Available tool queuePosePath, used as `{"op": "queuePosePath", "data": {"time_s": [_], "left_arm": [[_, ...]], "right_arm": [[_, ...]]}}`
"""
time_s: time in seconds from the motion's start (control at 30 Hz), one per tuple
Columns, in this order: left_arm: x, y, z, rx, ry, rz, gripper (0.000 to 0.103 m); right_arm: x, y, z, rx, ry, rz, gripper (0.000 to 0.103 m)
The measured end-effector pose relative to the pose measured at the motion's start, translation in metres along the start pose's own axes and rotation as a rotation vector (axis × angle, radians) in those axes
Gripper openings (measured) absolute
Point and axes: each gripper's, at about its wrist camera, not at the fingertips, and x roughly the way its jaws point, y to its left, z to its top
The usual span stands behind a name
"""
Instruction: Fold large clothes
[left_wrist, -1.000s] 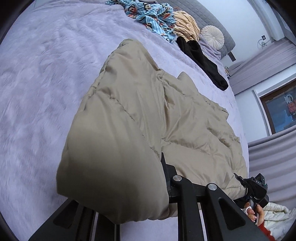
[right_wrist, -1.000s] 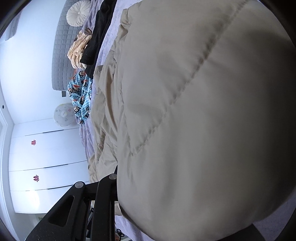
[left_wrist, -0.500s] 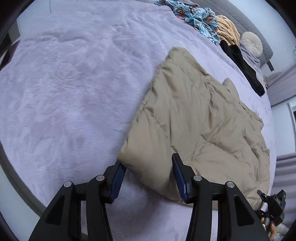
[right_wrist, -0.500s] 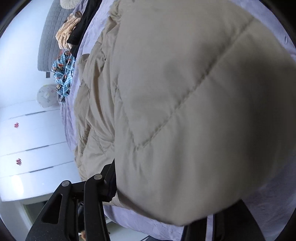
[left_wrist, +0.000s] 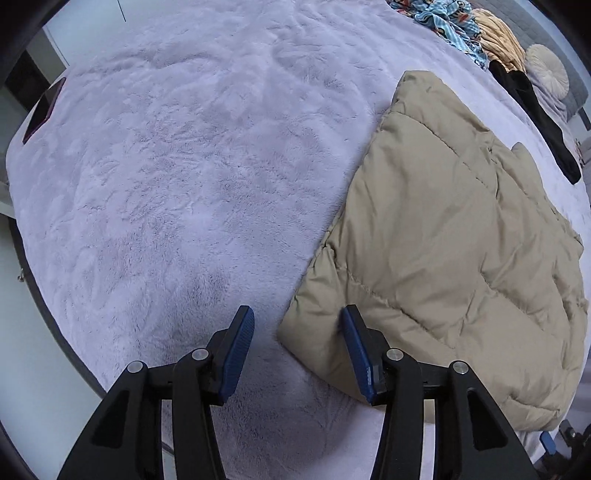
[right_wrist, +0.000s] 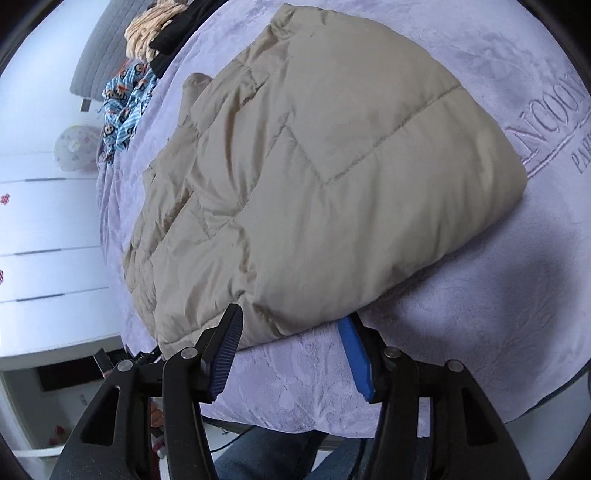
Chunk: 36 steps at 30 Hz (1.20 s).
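Both grippers now off jacket

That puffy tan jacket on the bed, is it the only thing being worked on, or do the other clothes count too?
Part of the job:
- tan jacket, folded on the bed
- left hand-held gripper, open
- right hand-held gripper, open

Just lying about:
- blue patterned garment
- black garment
- round cushion

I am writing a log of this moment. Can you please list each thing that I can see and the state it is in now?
Left gripper: open, holding nothing.
Right gripper: open, holding nothing.
Beige puffer jacket: folded over, lying on the bed.
Lilac blanket: spread over the bed.
Blue patterned garment: crumpled, unfolded.
Black garment: stretched out, unfolded.
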Motion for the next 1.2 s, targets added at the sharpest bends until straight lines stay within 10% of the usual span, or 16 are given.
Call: {"op": "queuePosePath", "data": {"time_s": [0.43, 0.53, 1.2], "left_arm": [[-0.082, -0.042, -0.026, 0.112, -0.118, -0.081, 0.054], [-0.097, -0.049, -0.034, 0.131, -0.166, -0.053, 0.103], [-0.115, -0.056, -0.036, 0.241, -0.138, -0.058, 0.103]], "right_arm": [[-0.025, 0.059, -0.026, -0.265, -0.016, -0.073, 0.079], [-0.031, 0.070, -0.030, -0.313, -0.032, -0.095, 0.079], [-0.028, 0.069, -0.055, -0.300, -0.087, -0.121, 0.092]]}}
